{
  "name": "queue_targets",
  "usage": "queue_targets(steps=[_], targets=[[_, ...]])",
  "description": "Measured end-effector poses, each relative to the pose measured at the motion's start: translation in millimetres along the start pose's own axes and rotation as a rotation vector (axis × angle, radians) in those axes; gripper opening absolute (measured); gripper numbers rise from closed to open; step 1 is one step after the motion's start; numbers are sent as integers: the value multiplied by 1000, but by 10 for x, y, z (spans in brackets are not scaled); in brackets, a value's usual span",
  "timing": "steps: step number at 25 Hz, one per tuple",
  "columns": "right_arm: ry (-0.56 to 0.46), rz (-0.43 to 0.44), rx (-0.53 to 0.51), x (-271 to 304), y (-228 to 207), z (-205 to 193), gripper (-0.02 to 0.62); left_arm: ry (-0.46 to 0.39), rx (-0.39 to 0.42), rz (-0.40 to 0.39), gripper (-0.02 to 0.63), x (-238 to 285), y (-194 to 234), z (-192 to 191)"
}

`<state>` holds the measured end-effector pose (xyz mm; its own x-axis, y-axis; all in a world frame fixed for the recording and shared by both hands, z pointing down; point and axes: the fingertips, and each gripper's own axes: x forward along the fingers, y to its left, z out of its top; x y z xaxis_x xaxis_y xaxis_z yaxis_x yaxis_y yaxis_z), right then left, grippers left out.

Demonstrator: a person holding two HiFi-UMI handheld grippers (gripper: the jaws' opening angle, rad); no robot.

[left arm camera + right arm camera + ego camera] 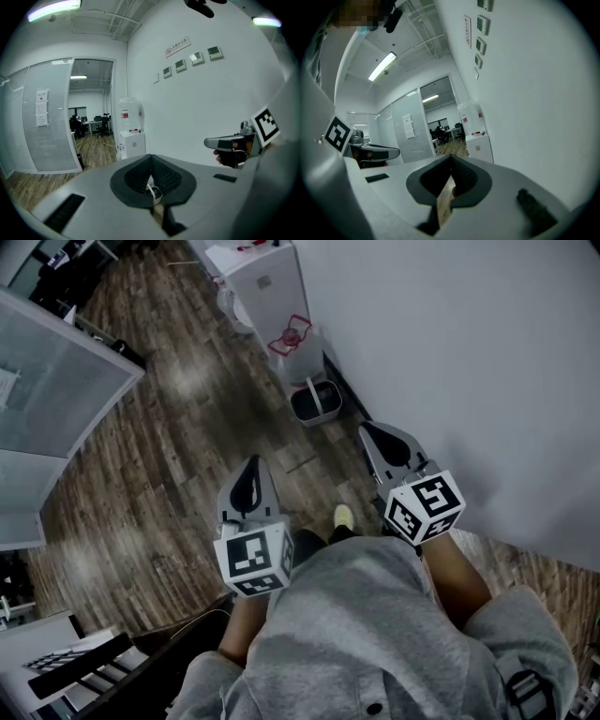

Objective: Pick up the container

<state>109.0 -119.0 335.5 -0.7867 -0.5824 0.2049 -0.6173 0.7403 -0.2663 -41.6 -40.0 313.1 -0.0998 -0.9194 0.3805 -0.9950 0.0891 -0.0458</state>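
The container [316,401] is a small dark tub with a pale rim and a handle. It stands on the wood floor against the white wall, ahead of both grippers and apart from them. Part of the container [153,191] shows low down through the left gripper's jaw gap. My left gripper [253,465] [151,159] is held out over the floor, its jaws together and nothing between them. My right gripper [370,430] [451,161] hangs closer to the wall, also shut and empty. Each gripper appears in the other's view: right gripper [225,142], left gripper [375,151].
Beyond the container a white bin with a red frame [295,338] and a white cabinet [262,277] stand along the wall [469,352]. A glass partition [47,390] lines the left side. A shoe [343,516] shows below the grippers.
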Motion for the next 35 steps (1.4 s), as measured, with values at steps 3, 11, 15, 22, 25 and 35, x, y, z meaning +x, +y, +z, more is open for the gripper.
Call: queue_targets(steps=[3,11,15,22,25,35], targets=[[-12,3,5,15,-39,51,23,-2,6,-3,13,29,-31,31],[-16,9,-3,64,-44,82,23,-17,11,-16,13,97,-52,89],[-23,-2,-9,137,-135,89,23,-36,18,-29,13,229,-51,128],[-20,-19,-29,294,-269,213,23,-31,11,-50,14,452,-26,218],[-11,-24,-32,434,-336,223,24,-28,8,-54,14,608,30,246],[47,-51,-35,1074,-616,258,25,6,-3,-53,12,1267,360,332]])
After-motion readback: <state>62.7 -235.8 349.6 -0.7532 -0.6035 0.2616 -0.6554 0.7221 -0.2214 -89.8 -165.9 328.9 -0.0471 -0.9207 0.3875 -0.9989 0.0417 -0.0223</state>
